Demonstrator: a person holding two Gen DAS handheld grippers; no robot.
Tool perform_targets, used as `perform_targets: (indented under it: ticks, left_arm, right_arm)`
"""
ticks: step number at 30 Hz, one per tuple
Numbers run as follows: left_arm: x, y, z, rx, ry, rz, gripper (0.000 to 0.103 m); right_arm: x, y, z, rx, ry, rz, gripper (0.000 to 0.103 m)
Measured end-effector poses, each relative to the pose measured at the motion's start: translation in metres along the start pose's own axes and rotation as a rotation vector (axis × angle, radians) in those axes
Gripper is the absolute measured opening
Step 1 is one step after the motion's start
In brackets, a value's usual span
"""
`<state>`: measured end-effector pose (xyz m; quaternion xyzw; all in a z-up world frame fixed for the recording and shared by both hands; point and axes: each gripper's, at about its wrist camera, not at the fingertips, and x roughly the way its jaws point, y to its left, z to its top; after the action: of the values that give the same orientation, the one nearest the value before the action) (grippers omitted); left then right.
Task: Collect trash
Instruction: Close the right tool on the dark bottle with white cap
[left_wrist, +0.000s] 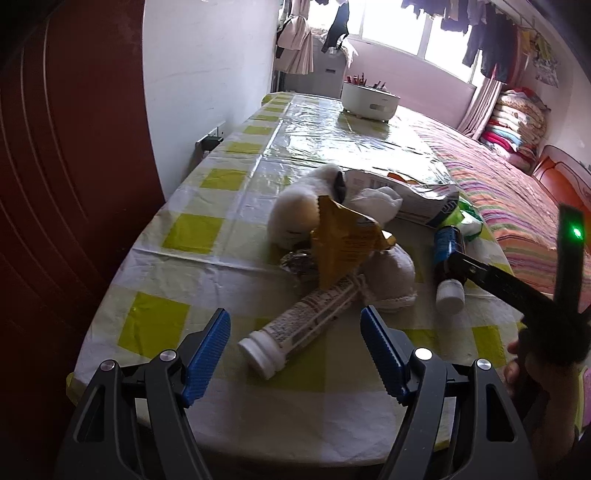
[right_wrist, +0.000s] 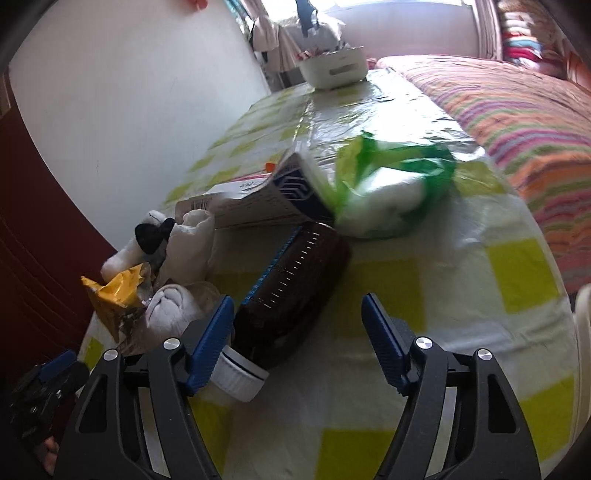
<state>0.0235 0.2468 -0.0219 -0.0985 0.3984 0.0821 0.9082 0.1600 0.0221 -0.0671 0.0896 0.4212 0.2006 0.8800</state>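
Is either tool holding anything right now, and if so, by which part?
Nothing is held. The left tool stands open around the white capped tube; the right tool is open beside the dark brown bottle.

The left claw (left_wrist: 295, 350) hangs spread over a white-capped tube (left_wrist: 299, 328) on the checked tablecloth (left_wrist: 177, 236).

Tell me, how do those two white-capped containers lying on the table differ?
The dark bottle is fat, brown and see-through, with a blue label and measuring marks; the printed tube is slim, pale and opaque. The bottle lies clear of the heap; the tube's far end is tucked under a yellow wrapper. Both lie on their sides, caps on.
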Motion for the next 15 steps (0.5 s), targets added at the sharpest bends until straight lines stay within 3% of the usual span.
perform_targets:
  ticks: [5,15]
  left_arm:
    - [0.0,0.005,0.0,-0.011,0.003,0.001,0.071]
    - [0.005,0.0,0.0,0.008,0.026,0.006,0.071]
  right_arm:
    - [0.021,0.006,0.006,0.025,0.059,0.039,0.065]
    - [0.028,0.002,0.016,0.088,0.054,0.109,0.053]
